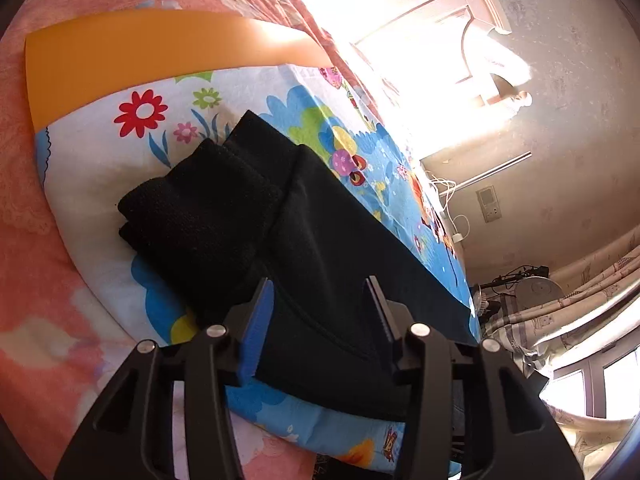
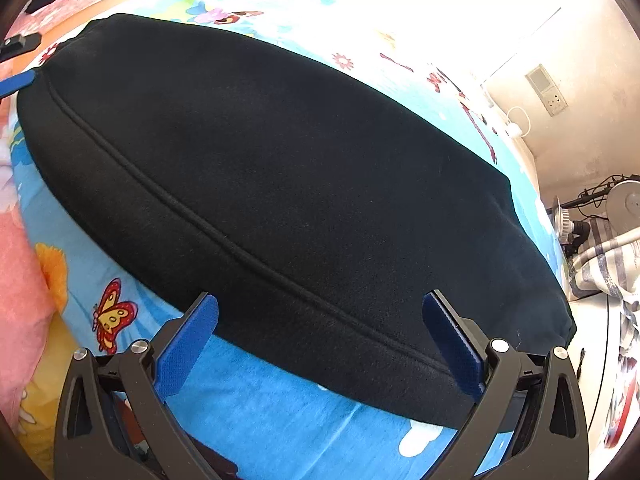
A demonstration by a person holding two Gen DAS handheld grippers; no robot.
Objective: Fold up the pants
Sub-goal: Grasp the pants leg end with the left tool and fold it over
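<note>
The black pants [image 1: 320,248] lie folded on a bright cartoon-print sheet [image 1: 120,152]. Their cuffed leg ends [image 1: 200,212] are doubled back on top, at the left of the left wrist view. My left gripper [image 1: 319,284] hovers just above the pants, jaws open, nothing pinched between the blue pads. In the right wrist view the pants [image 2: 280,184] fill the frame, with a seam running along the near side. My right gripper [image 2: 320,296] stands wide open over the near edge of the pants, its pads touching nothing. One blue fingertip [image 2: 16,82] of the left gripper shows at the far left end of the pants.
An orange board [image 1: 140,52] sticks out from under the sheet on a pink blanket [image 1: 36,240]. A wall with a socket [image 2: 546,90] and a white cable rises beyond the bed's right edge. A fan [image 1: 536,288], a striped cloth and a curtain sit low on the right.
</note>
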